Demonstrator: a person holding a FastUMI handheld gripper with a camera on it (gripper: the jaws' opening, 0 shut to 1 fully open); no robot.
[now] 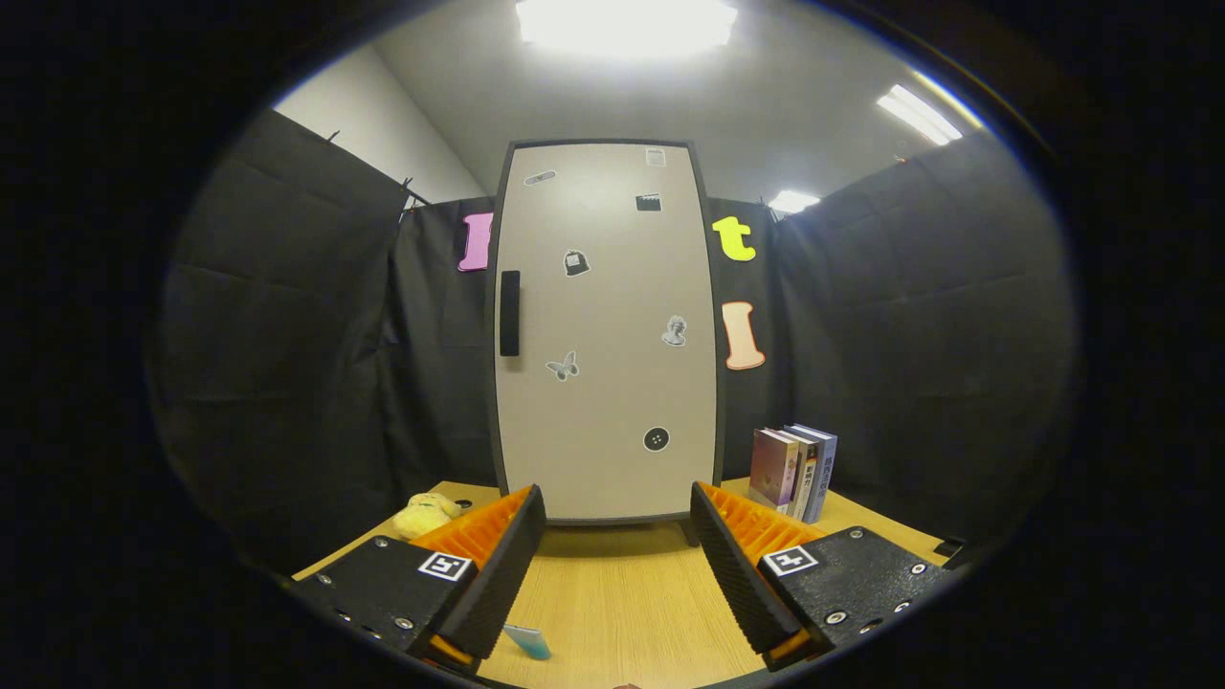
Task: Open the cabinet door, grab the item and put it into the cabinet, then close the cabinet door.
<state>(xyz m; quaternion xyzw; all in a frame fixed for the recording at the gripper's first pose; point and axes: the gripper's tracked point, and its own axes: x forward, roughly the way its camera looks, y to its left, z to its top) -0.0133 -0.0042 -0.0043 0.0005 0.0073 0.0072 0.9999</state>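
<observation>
One cabinet (605, 330) beyond parted tongs (617, 565)

One cabinet (605, 335) stands on the worktop (622, 603), its door bearing seven stickers. Right of the cabinet stand three books (794, 471); left of it lies one plush toy (426, 514).

Bright ceiling panels (627, 24) glare white overhead, lighting the cabinet door (605, 330) evenly, a soft shadow on the tabletop (612, 593) beneath it, and fisheye bending curves the edges.

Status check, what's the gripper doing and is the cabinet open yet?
Gripper open, holding nothing. Cabinet door shut, handle untouched. Plush toy beside cabinet. Nothing between fingers and door.
</observation>
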